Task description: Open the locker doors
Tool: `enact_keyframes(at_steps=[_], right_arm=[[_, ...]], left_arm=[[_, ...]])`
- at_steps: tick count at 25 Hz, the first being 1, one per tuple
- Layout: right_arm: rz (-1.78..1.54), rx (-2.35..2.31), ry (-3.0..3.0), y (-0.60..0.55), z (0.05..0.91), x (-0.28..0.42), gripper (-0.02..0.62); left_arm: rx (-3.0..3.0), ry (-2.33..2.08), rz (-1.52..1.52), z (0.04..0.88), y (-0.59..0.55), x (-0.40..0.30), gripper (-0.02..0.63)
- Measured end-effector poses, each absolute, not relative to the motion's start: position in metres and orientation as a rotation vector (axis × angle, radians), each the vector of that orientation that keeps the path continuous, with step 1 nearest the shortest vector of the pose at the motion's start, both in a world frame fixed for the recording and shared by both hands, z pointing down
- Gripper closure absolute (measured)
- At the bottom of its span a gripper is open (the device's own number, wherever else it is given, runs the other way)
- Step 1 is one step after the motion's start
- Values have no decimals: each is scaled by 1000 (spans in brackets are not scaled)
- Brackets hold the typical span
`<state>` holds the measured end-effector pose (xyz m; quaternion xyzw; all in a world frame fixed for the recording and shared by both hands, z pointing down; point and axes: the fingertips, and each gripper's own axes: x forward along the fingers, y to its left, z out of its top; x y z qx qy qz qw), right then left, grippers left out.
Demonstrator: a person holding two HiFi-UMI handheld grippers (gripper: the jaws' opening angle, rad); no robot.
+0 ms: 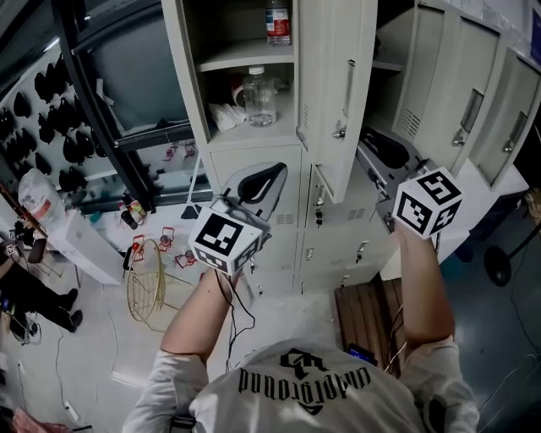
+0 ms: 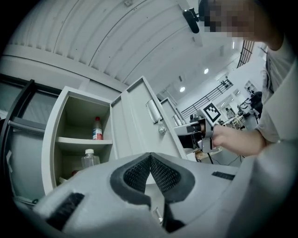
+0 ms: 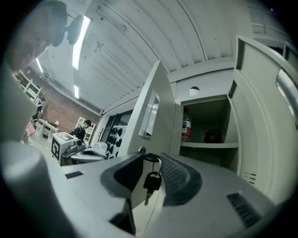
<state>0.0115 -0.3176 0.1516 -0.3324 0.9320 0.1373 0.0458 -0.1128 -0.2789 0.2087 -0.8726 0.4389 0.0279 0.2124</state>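
Note:
The upper left locker stands open, its cream door (image 1: 338, 76) swung out toward me with a vertical handle and a lock. In the right gripper view the door's edge (image 3: 156, 116) runs between the jaws of my right gripper (image 3: 151, 158). A black key (image 3: 152, 181) hangs from the lock, between the door and the right-hand pad, which stands off the door. From the head view, that gripper (image 1: 372, 144) sits at the door's lower right. My left gripper (image 1: 272, 173) hovers in front of the lower lockers, its pads (image 2: 150, 155) meeting at the tip with nothing held.
Two bottles (image 1: 277, 23) (image 1: 259, 95) stand on the open locker's shelves. More locker doors (image 1: 469, 93) hang open at the right. On the floor are a wire basket (image 1: 156, 292), a wooden bench (image 1: 368, 317) and cables. A person (image 1: 34, 287) sits at far left.

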Motion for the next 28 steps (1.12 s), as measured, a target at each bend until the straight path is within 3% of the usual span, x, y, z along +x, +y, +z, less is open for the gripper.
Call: enact_keyframes(at_steps=[12, 28], right_arm=[[411, -912, 2865, -339, 154, 46, 474], [430, -963, 2848, -316, 199, 70, 463]], left_arm=[[-2385, 1259, 58, 209, -279, -72, 598], [-2403, 1334, 34, 240, -278, -70, 598]])
